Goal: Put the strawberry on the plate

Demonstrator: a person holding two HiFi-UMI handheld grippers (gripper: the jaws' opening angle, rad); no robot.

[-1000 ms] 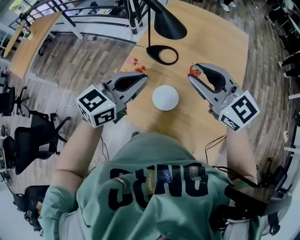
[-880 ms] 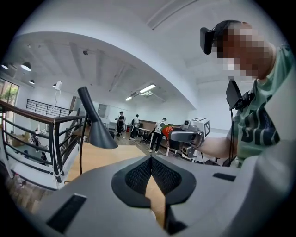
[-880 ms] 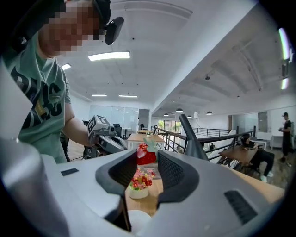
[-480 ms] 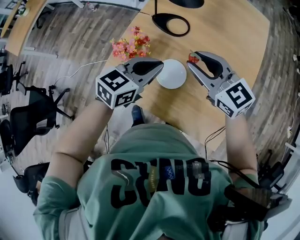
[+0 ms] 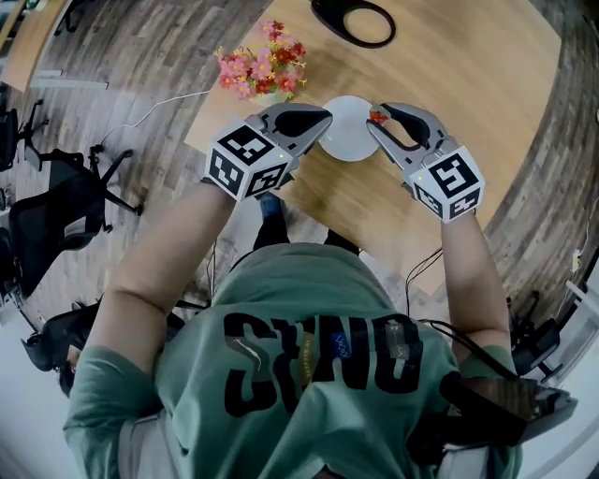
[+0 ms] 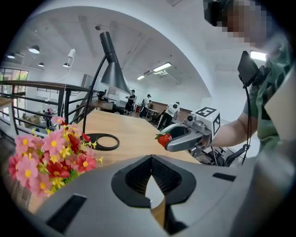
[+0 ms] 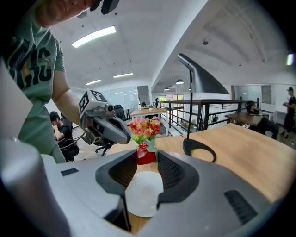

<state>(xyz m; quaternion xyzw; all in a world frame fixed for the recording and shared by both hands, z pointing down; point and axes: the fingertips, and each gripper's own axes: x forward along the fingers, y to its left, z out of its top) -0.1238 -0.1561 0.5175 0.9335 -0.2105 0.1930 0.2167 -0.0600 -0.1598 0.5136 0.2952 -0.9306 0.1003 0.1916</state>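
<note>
Right gripper (image 5: 373,125) jaws part-open, clamping strawberry (image 5: 378,117) at tips over plate (image 5: 348,142) edge. Left gripper (image 5: 325,119) jaws closed together, empty, beside plate on counter (image 5: 459,75).

Laid on the table (image 5: 468,84), close to its near edge: plate (image 5: 348,140). Behind and left of the plate, by the table's left edge: flowers (image 5: 263,69). Farther behind the plate: lamp base (image 5: 328,14). Flanking the plate: left gripper (image 5: 324,119) at its left rim, right gripper (image 5: 374,123) at its right rim, with strawberry (image 5: 378,117) between the right jaws, raised off the table. Left of the table, on the floor: chair (image 5: 47,220).
</note>
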